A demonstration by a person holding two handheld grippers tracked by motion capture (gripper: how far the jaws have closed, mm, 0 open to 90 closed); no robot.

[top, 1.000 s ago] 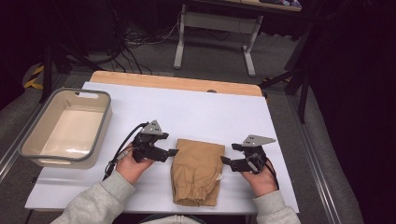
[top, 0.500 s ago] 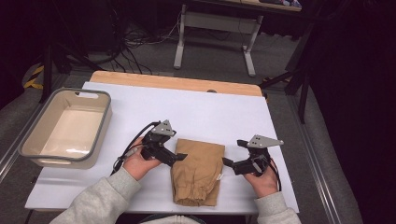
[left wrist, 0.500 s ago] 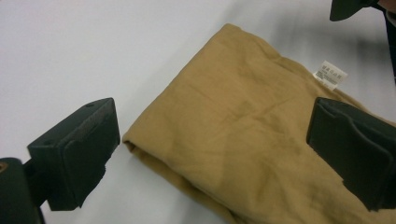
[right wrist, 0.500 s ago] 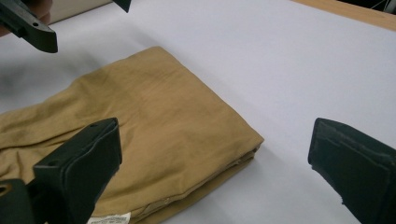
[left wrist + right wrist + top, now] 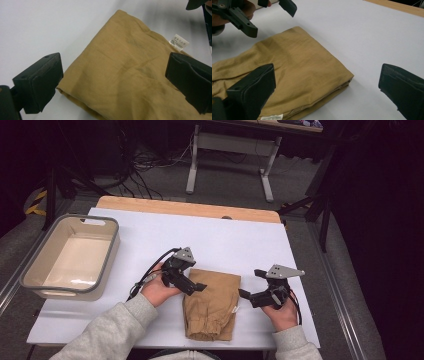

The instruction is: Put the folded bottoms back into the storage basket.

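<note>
High view: we see a folded tan cloth (image 5: 211,303) lying flat on the white desk (image 5: 225,240), near the front edge, roughly mid-width. It looks like folded trousers, w/ a gathered cuff end toward the person and a small white label (image 5: 233,309) on its right side.

Left gripper (image 5: 192,286) sits at the cloth's upper left corner, tips over the cloth edge. Its jaws have just been opening and now stand wide. Left gripper view: the two black jaws are far apart, one over bare desk just beside the cloth's (image 5: 130,75) folded edge, the other over the cloth close to the label (image 5: 178,42). The pads aren't pressing on anything; we can't tell if the tips brush the fabric.

Right gripper (image 5: 247,296) is just off the cloth's right edge, pointing at it, grey plate on top. Its jaws have also just been opening and are wide, nothing held. Right gripper view: one jaw sits over the cloth (image 5: 294,72), the other over bare desk past the folded corner; the left gripper (image 5: 269,15) shows at top left, above the cloth's far end.

Both hands come in from the bottom, grey sleeves on the forearms. A beige tub (image 5: 30,279) stands at the desk's left edge, well apart from the cloth. A wooden strip (image 5: 185,209) runs along the desk's far side.
</note>
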